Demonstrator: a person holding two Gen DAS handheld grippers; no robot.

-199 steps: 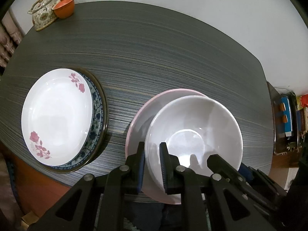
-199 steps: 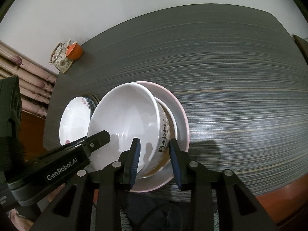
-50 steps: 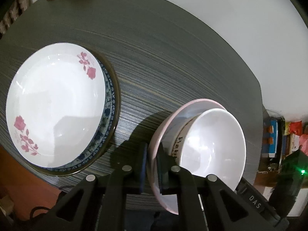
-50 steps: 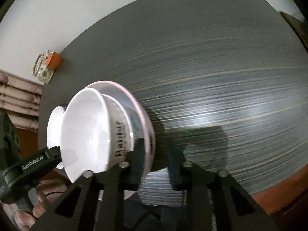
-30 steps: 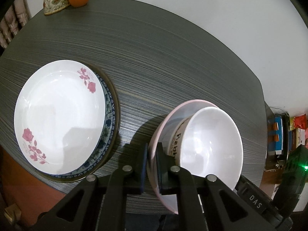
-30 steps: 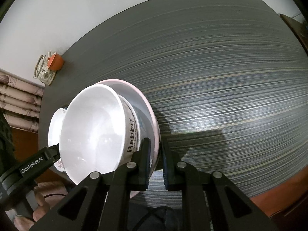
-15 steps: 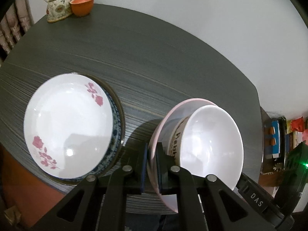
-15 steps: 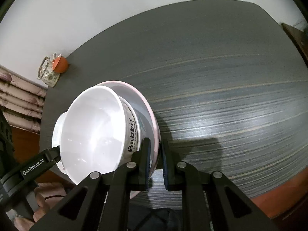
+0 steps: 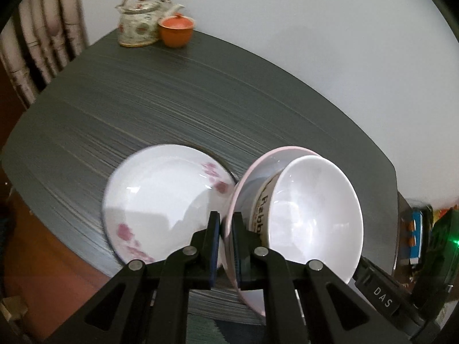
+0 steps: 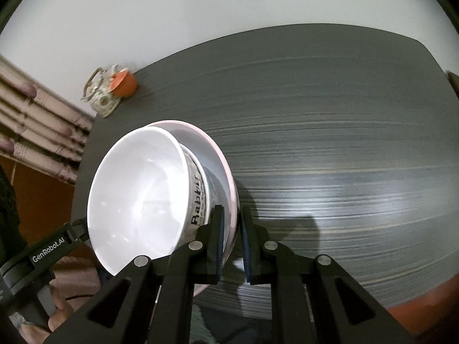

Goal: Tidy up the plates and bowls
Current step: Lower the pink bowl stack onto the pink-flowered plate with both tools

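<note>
Pink-rimmed plate [image 9: 243, 183], carrying a white bowl [image 9: 315, 215], is pinched at opposite rims by left gripper [image 9: 226, 246] and right gripper [image 10: 231, 246], raised beside the floral plate [image 9: 160, 200] on the dark table [image 9: 143, 100].

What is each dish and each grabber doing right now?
pink plate: lifted, gripped at two rim spots.
white bowl: nested in a lettered bowl on the pink plate.
flowered plate: stacked on a dark-rimmed plate on the table.
teapot: upright, lid on.
orange cup: upright, lidded, beside the teapot.
left gripper: shut on pink plate.
right gripper: shut on pink plate.
</note>
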